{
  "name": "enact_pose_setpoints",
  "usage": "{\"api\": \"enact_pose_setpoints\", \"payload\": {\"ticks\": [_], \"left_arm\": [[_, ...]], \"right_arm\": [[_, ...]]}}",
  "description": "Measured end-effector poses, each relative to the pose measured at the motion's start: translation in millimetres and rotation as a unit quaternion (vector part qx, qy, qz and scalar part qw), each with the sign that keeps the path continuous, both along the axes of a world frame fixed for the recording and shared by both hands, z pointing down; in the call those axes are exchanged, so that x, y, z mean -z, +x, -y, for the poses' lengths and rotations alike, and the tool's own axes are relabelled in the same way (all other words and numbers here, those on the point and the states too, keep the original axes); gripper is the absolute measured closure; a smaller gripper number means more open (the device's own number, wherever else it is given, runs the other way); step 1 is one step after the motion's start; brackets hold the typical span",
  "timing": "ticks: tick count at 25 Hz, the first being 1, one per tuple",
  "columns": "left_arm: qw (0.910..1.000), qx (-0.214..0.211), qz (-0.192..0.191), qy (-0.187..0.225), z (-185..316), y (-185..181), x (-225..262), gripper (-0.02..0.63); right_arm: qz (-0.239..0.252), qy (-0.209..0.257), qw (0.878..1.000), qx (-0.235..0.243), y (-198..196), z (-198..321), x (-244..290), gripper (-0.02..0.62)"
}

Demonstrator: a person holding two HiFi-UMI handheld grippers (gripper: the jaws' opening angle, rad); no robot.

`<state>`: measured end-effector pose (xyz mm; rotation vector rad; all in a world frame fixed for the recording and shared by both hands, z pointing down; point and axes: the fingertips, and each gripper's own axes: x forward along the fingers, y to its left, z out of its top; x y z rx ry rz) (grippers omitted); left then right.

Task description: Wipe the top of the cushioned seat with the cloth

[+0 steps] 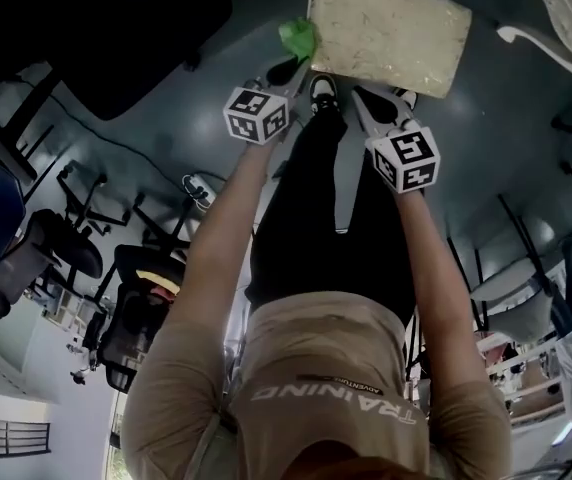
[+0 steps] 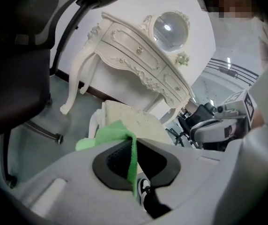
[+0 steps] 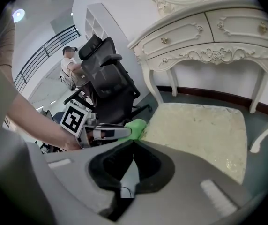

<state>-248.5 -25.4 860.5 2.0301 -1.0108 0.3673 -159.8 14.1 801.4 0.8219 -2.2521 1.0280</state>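
Note:
The cushioned seat point(image 1: 391, 30) has a pale yellow-green top and stands at the top of the head view; it also fills the right gripper view point(image 3: 199, 130). My left gripper point(image 2: 133, 143) is shut on a bright green cloth point(image 2: 109, 134). The cloth's edge runs down between the jaws. In the head view the cloth point(image 1: 298, 38) hangs just off the seat's near left corner, ahead of the left gripper point(image 1: 294, 66). My right gripper point(image 3: 133, 143) is shut with nothing in it. It hovers short of the seat's near edge point(image 1: 362, 96). The cloth point(image 3: 135, 127) touches the seat's corner.
A cream carved dressing table point(image 2: 138, 60) with a round mirror point(image 2: 170, 29) stands behind the seat. A black office chair point(image 3: 108, 74) is to the seat's left. My own shoe point(image 1: 324, 93) and legs are below the grippers. More office chairs point(image 1: 36, 253) crowd the grey floor.

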Motion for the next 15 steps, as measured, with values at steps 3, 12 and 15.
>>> {"api": "enact_pose_setpoints", "payload": {"ticks": [3,12,15], "left_arm": [[0.9995,-0.031,-0.001,-0.012,-2,32,-14,0.581],[0.9965,-0.075,0.014,-0.035,-5,88,-23,0.581],[0.9954,-0.087,0.015,-0.038,-9,107,-22,0.581]], "right_arm": [[-0.008,-0.004,1.000,-0.015,22,-2,-10,0.591],[-0.008,-0.007,0.998,-0.062,80,-5,-15,0.591],[-0.007,-0.007,0.997,-0.070,99,-8,-14,0.592]]}}
